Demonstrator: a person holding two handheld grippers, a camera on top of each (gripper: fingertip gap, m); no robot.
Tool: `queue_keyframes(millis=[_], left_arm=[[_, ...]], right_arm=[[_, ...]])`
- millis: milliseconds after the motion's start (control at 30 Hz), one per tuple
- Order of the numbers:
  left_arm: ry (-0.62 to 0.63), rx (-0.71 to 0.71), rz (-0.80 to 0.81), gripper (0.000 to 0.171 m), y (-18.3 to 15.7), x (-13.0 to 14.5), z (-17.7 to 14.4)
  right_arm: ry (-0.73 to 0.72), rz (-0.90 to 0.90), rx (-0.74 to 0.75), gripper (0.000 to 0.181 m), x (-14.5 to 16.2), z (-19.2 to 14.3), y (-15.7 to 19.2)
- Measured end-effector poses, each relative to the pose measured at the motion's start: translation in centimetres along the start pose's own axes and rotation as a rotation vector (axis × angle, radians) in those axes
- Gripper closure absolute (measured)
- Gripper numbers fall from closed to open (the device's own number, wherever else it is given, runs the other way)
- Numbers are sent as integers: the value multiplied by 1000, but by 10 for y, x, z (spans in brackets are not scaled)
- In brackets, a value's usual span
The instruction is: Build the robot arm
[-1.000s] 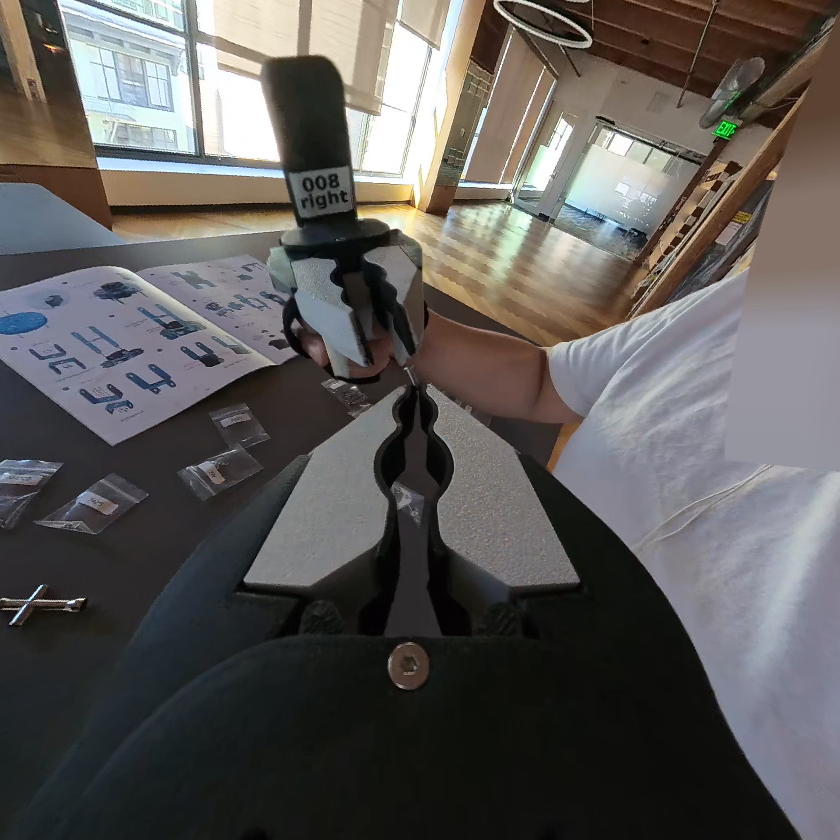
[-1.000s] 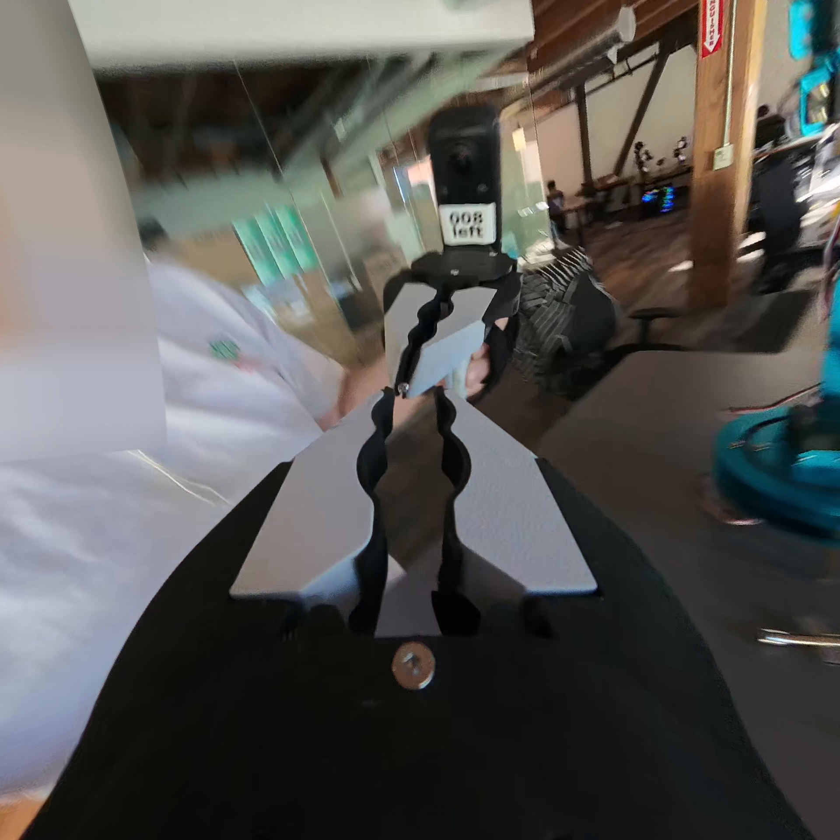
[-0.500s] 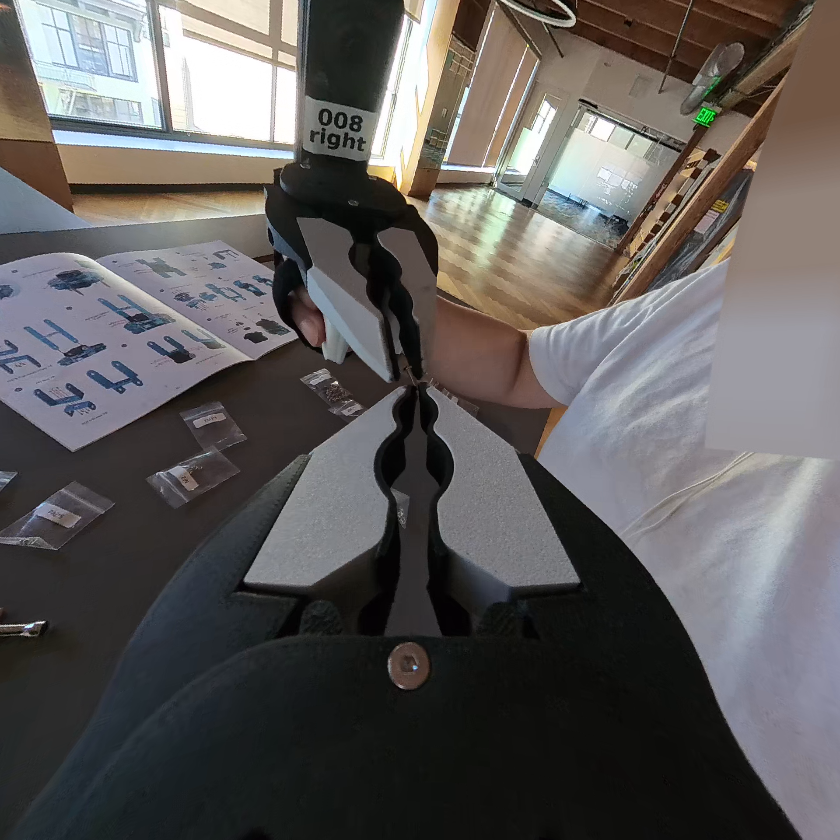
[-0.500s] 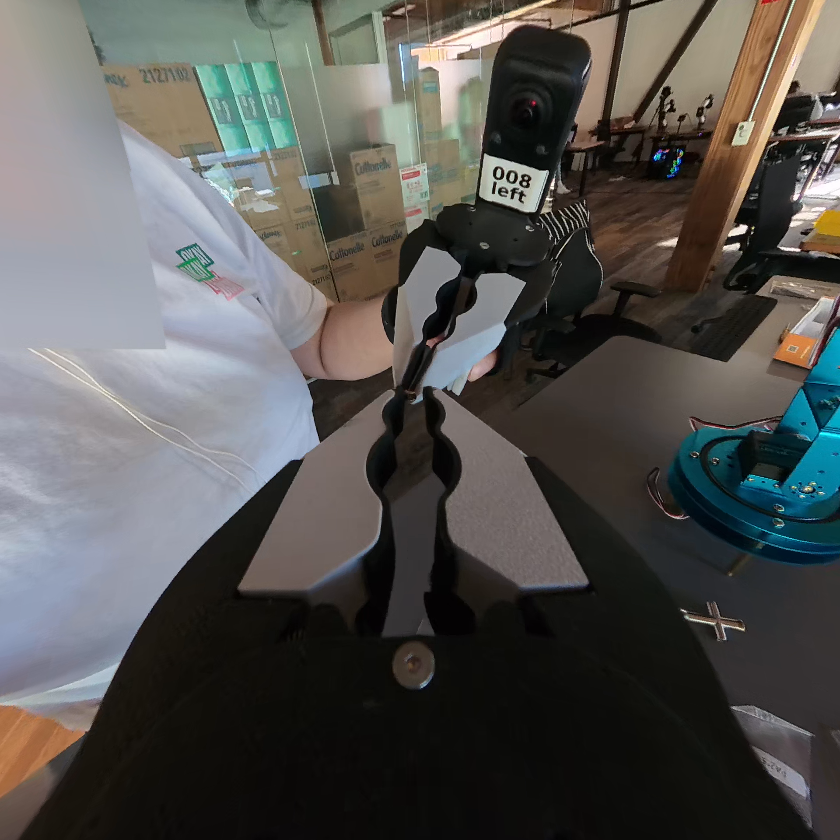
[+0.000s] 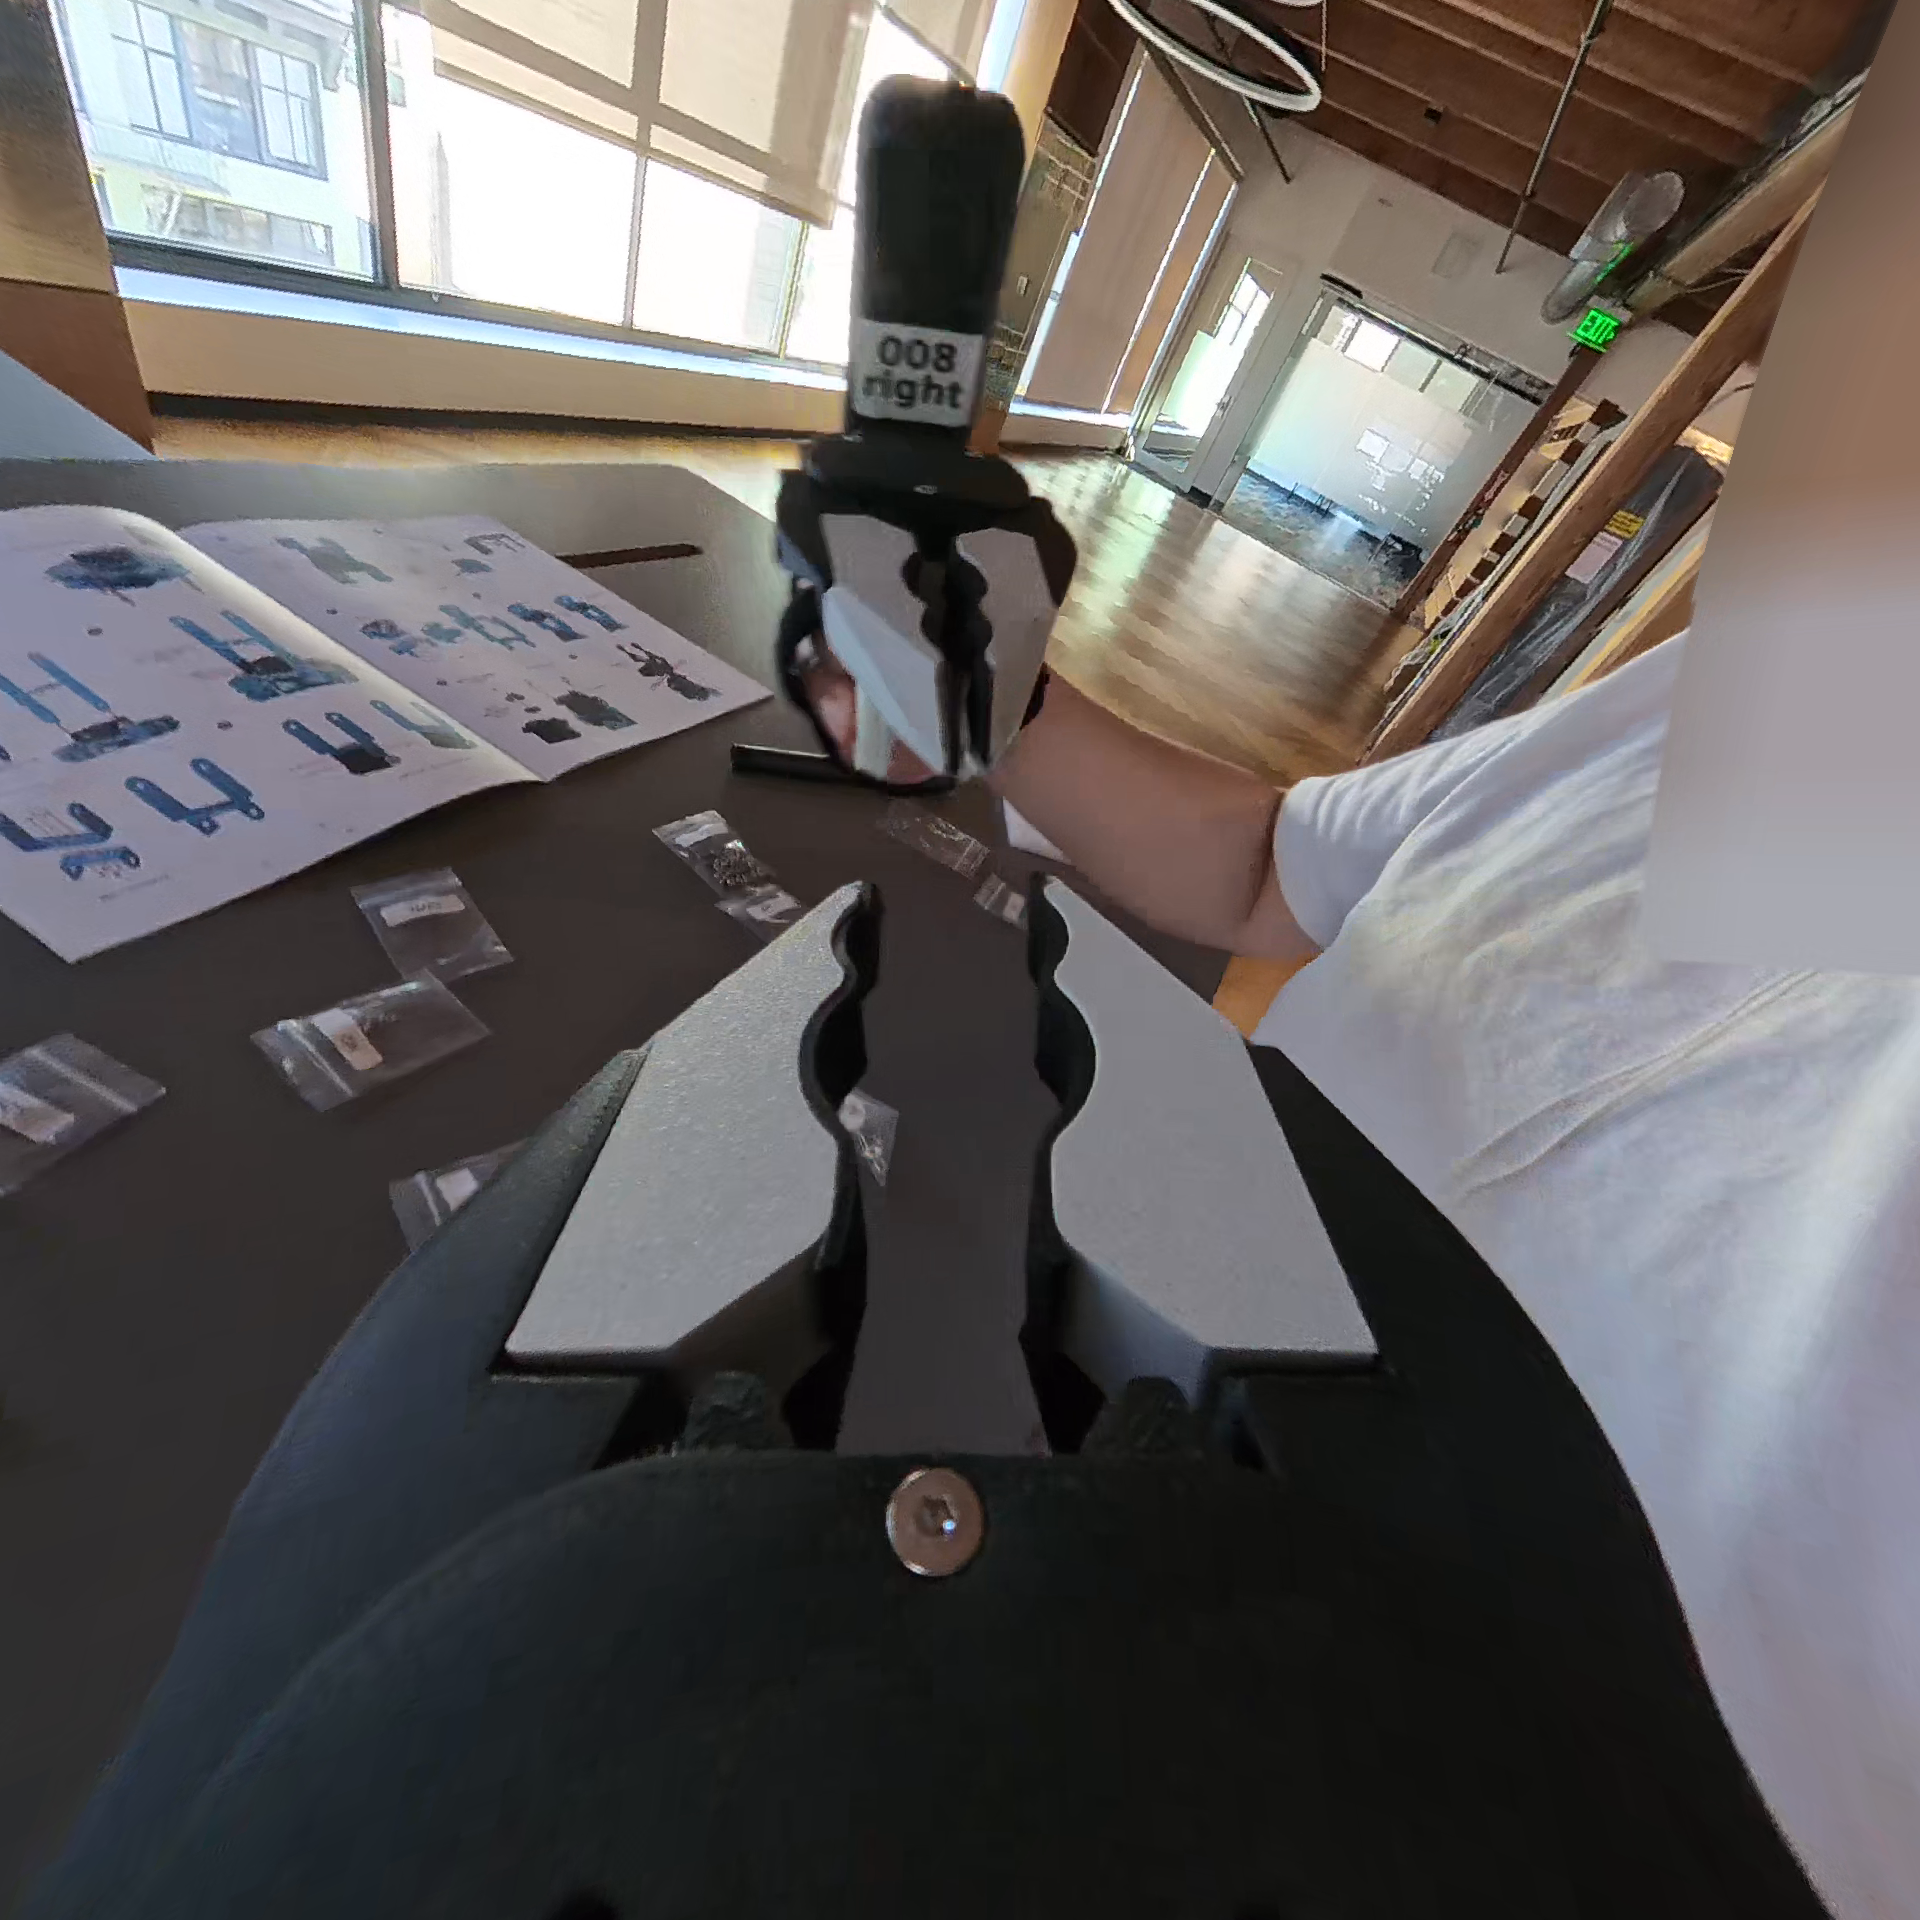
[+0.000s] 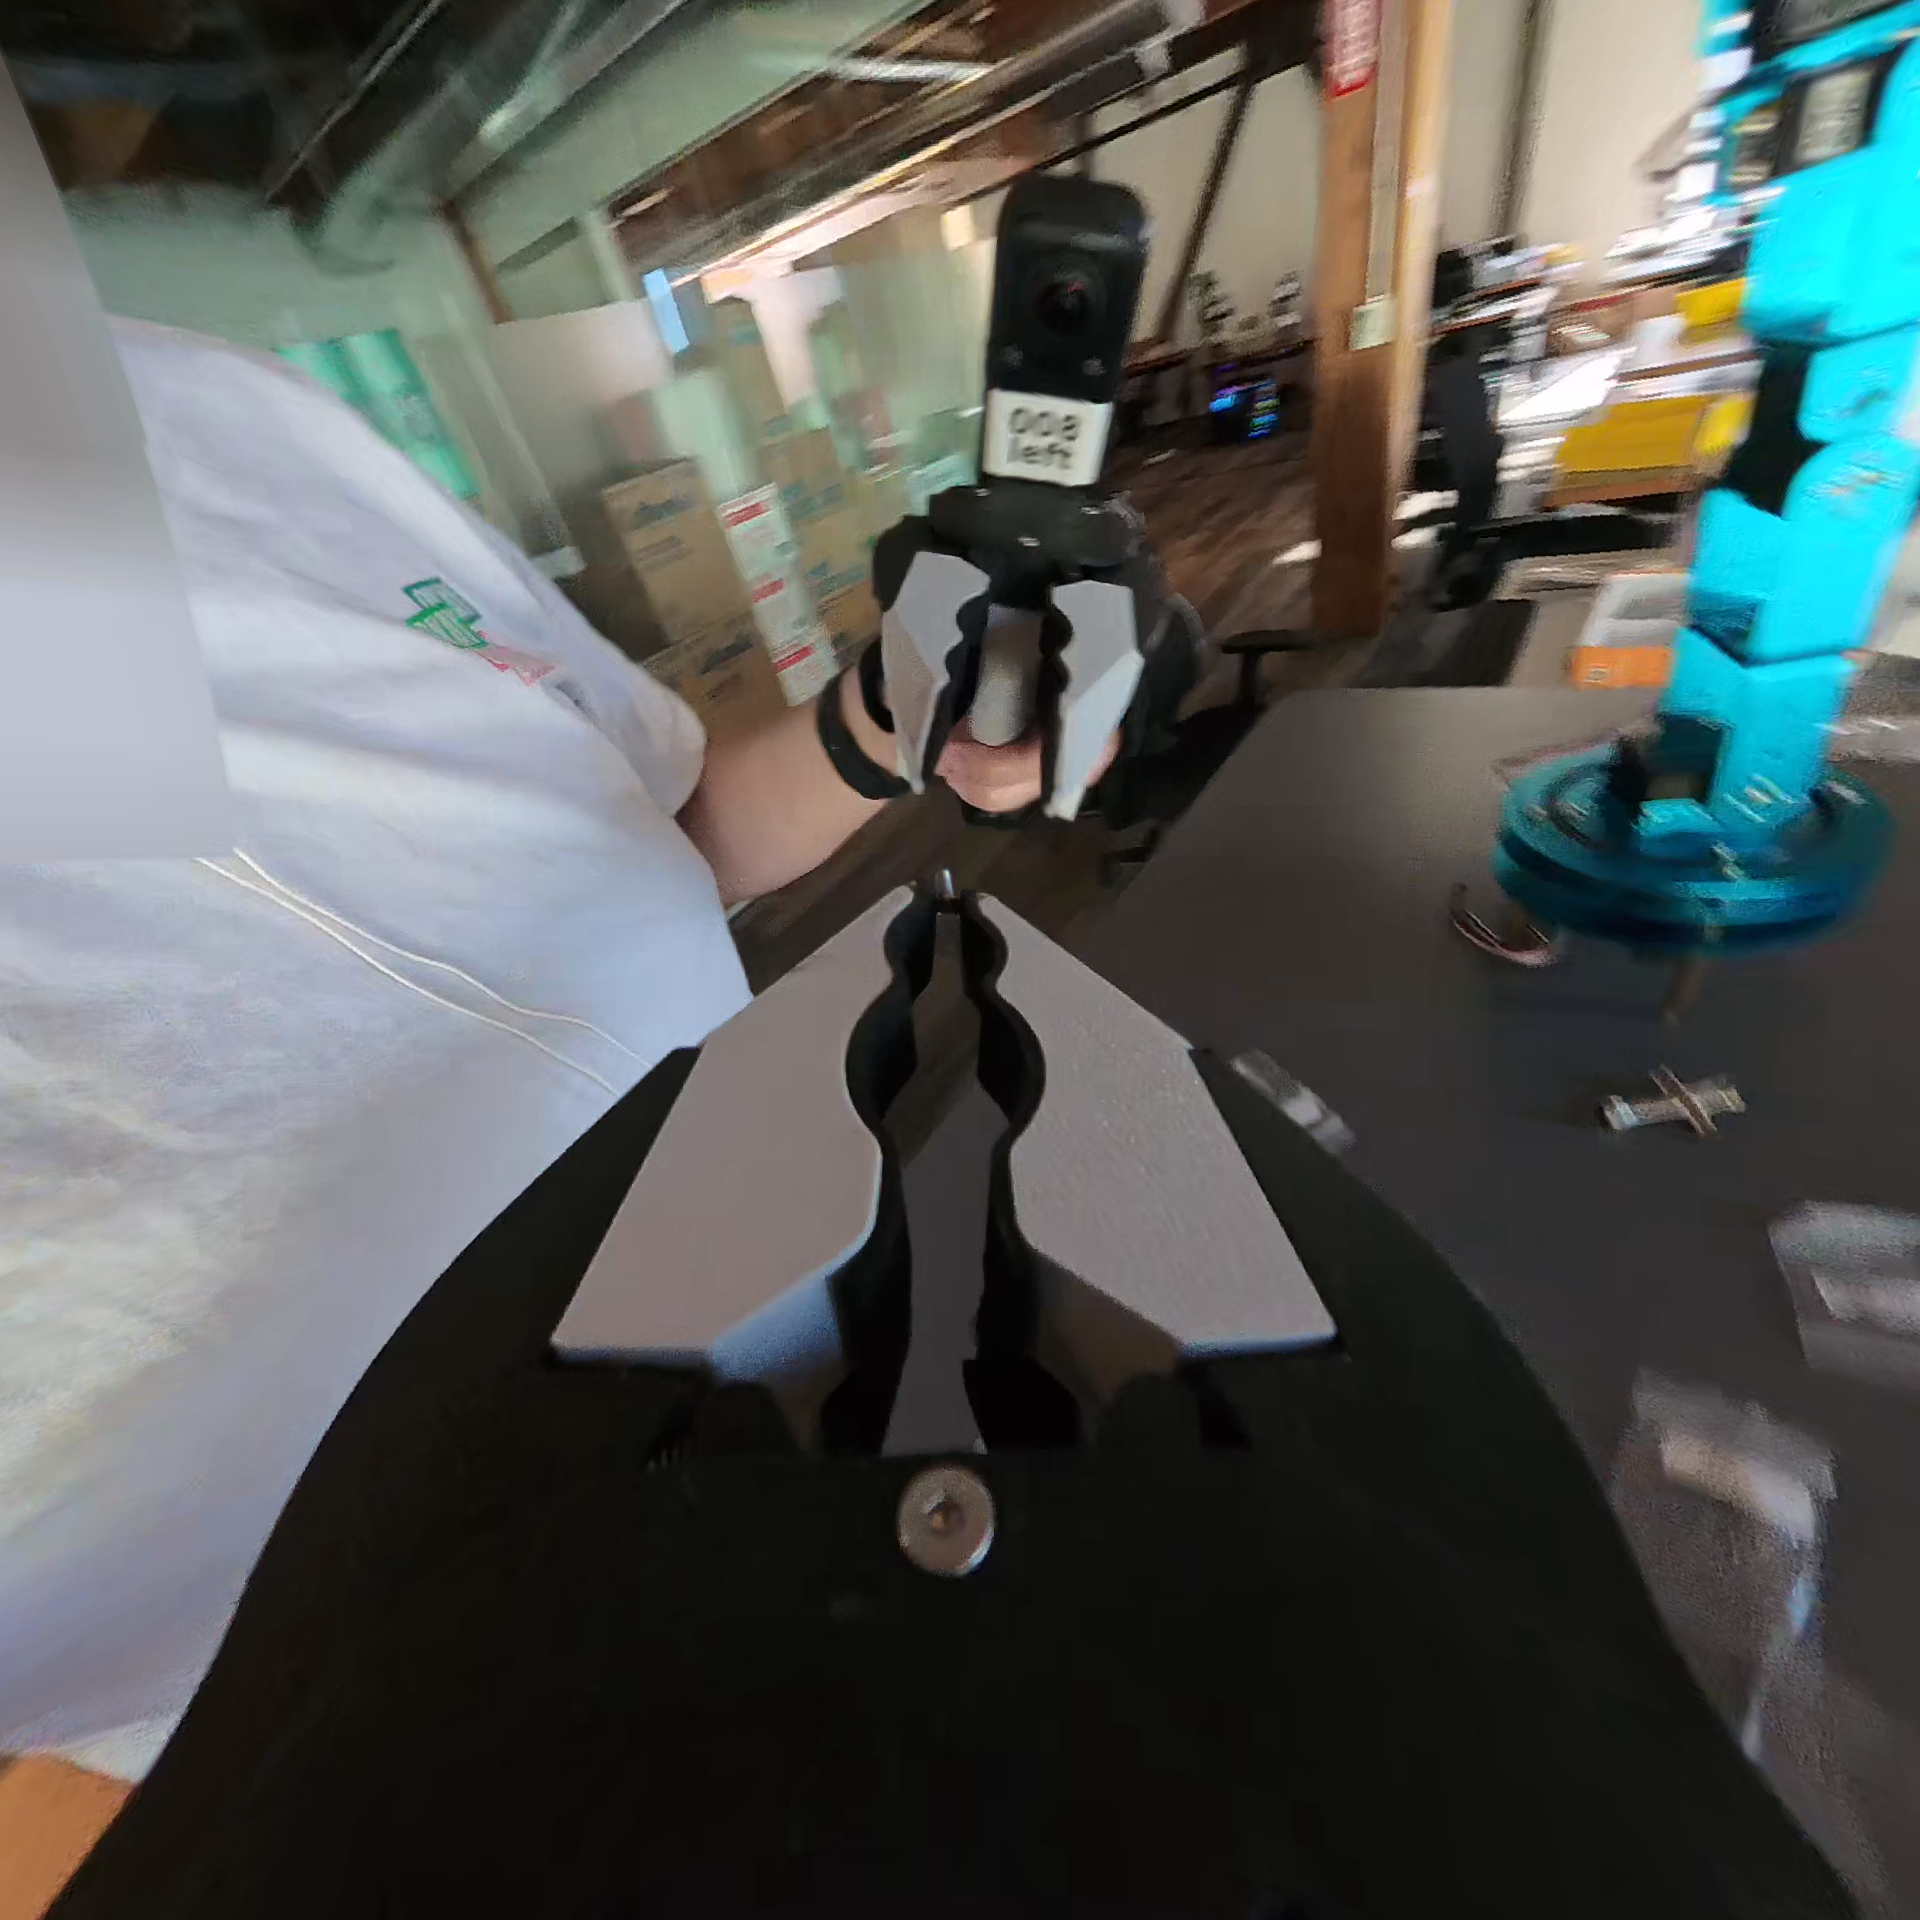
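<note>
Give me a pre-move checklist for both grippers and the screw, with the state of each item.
1. Right gripper shut on the small screw: ok.
2. Grip depth: not ok, the screw sits only at the very tips.
3. Left gripper open and empty: ok.
4. Grippers apart, not touching: ok.
5. Plastic bags lying flat on the table, below the left gripper: ok.
6. Screw's orientation in the tips: cannot tell, too small and partly hidden.
</note>
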State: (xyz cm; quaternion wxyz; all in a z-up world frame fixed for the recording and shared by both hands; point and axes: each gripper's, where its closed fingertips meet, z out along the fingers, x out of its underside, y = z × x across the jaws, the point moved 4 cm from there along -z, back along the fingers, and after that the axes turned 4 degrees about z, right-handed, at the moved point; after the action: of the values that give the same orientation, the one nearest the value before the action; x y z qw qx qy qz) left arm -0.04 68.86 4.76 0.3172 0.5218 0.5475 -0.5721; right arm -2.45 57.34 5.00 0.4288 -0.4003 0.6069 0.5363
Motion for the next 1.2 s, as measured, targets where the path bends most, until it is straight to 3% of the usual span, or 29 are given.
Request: queue_keyframes(millis=[167,333,467,567,700,833,933,1067,1200], left_arm=[[39,-103,61,148,5,29,-23],[161,-147,185,148,27,46,-34],[218,-85,289,147,41,57,-19],[145,-25,296,147,37,55,6],[27,1,239,146,5,37,35],[38,-149,311,141,-11,36,51],[27,-269,252,138,-16,34,63],[-91,-398,155,136,-29,22,92],[-220,-363,-1,136,-48,-5,121]], right_arm=[[-142,51,414,180,36,-86,44],[-166,9,995,179,69,-177,112],[-193,23,1259,178,80,-209,163],[-182,-37,1408,179,86,-224,191],[-226,-142,1496,178,94,-255,211],[-209,-206,1516,178,114,-307,202],[-114,-266,1490,179,128,-350,182],[-40,-350,1481,179,151,-402,143],[-219,-347,1428,179,153,-420,111]])
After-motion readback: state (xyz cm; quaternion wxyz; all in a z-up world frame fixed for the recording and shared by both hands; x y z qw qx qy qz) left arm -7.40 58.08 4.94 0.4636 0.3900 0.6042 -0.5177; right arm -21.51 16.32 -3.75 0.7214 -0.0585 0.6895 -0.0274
